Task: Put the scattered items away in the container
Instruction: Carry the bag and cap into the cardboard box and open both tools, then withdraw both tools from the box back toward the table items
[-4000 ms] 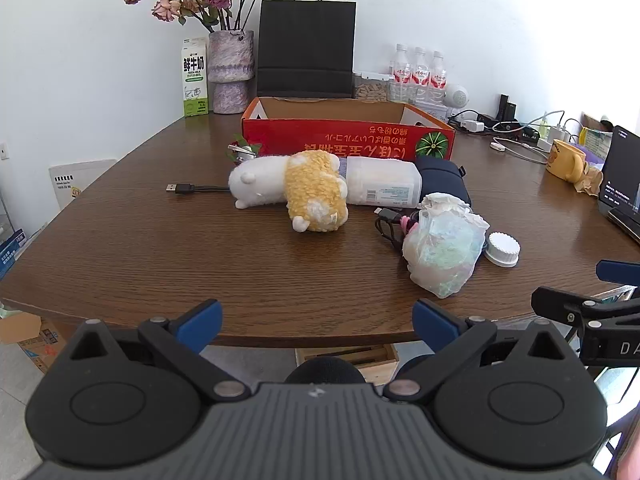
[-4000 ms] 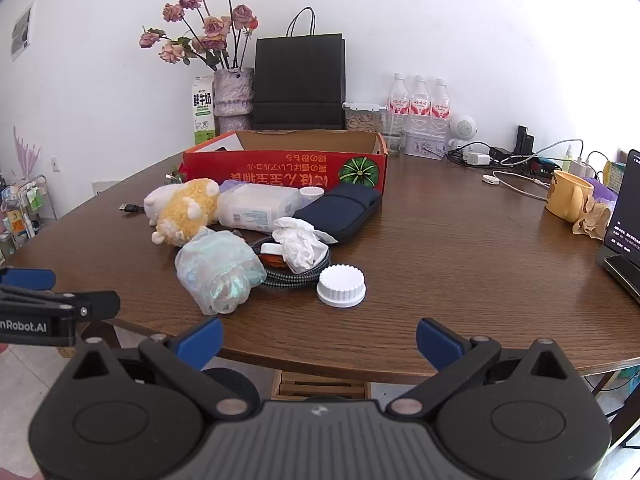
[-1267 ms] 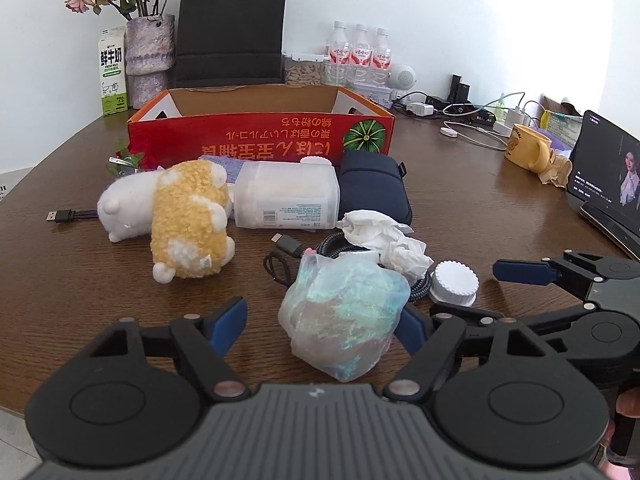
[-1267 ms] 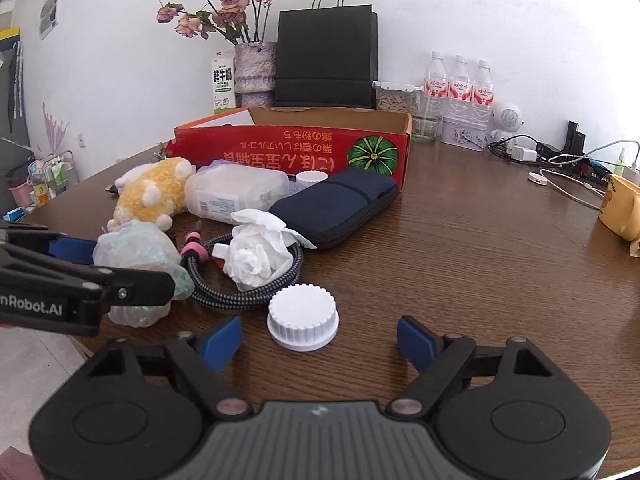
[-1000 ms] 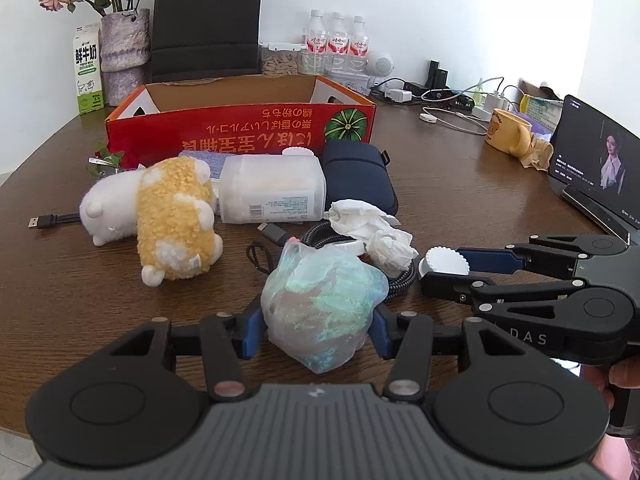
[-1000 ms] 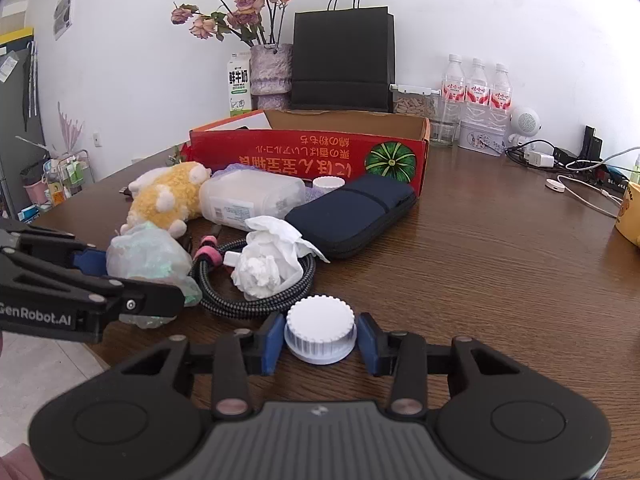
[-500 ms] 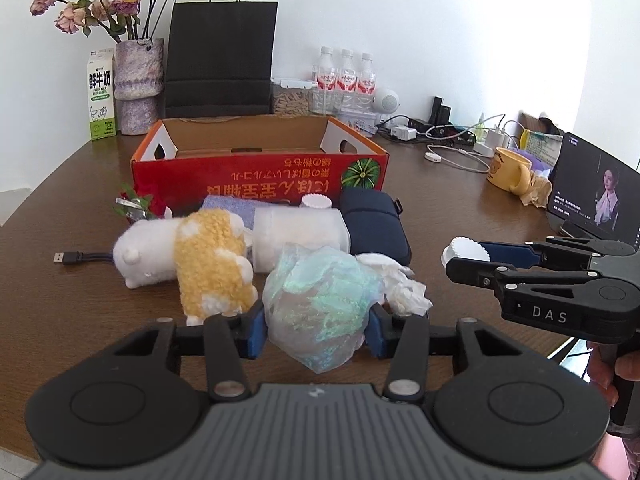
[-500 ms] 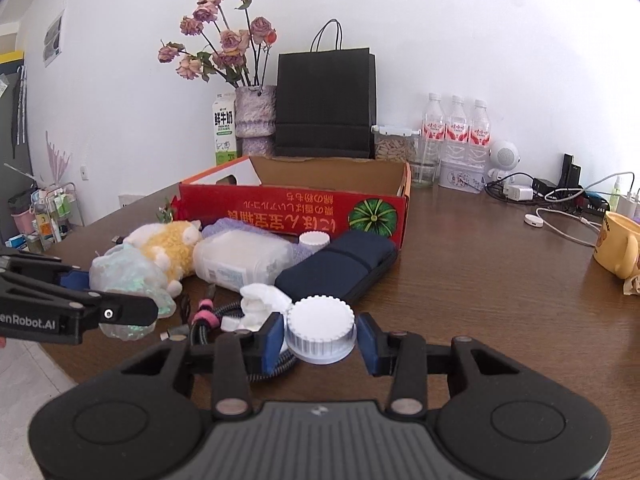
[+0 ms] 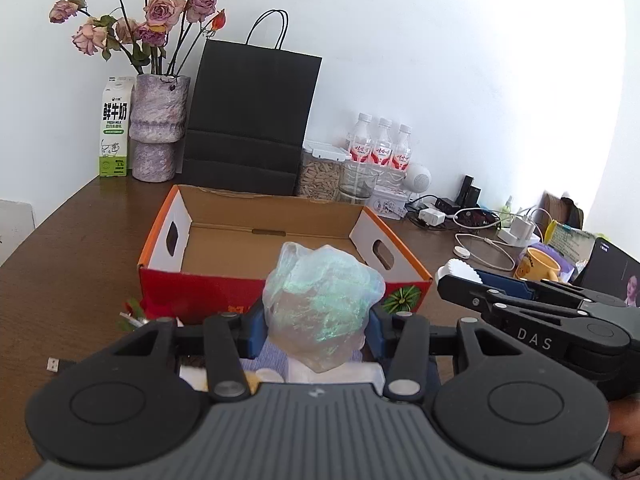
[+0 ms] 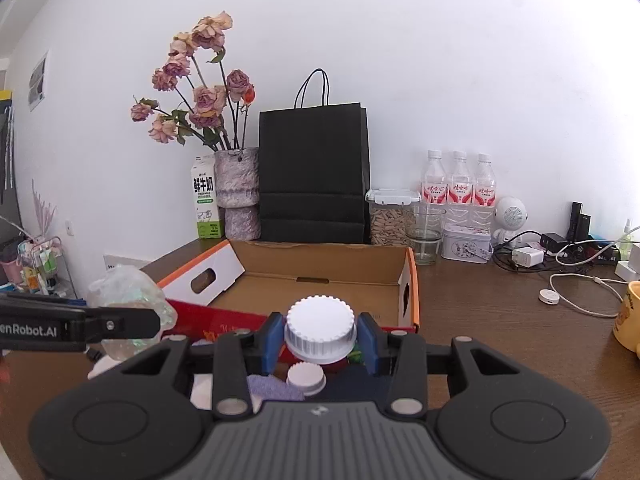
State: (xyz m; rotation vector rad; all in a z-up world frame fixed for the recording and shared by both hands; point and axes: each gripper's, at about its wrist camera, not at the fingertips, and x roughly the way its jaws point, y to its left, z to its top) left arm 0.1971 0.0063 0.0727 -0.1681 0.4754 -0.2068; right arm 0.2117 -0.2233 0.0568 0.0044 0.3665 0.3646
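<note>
The box (image 9: 200,280) is red outside with an orange rim, plain brown card inside and white end flaps; a green and yellow pumpkin print (image 9: 401,298) marks its front corner. The bag (image 9: 320,300) in front of it is clear with a green and blue sheen. The lid (image 10: 320,330) is white and ribbed. Behind the box stand a black paper bag (image 9: 248,120), a mottled purple vase (image 9: 158,128) of faded pink roses (image 9: 160,8), and a white and green carton (image 9: 114,128).

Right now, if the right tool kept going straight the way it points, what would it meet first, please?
Probably the open cardboard box. The right tool, shut on the white lid, points over the red front wall at the bare floor or far wall; depth is uncertain.
</note>
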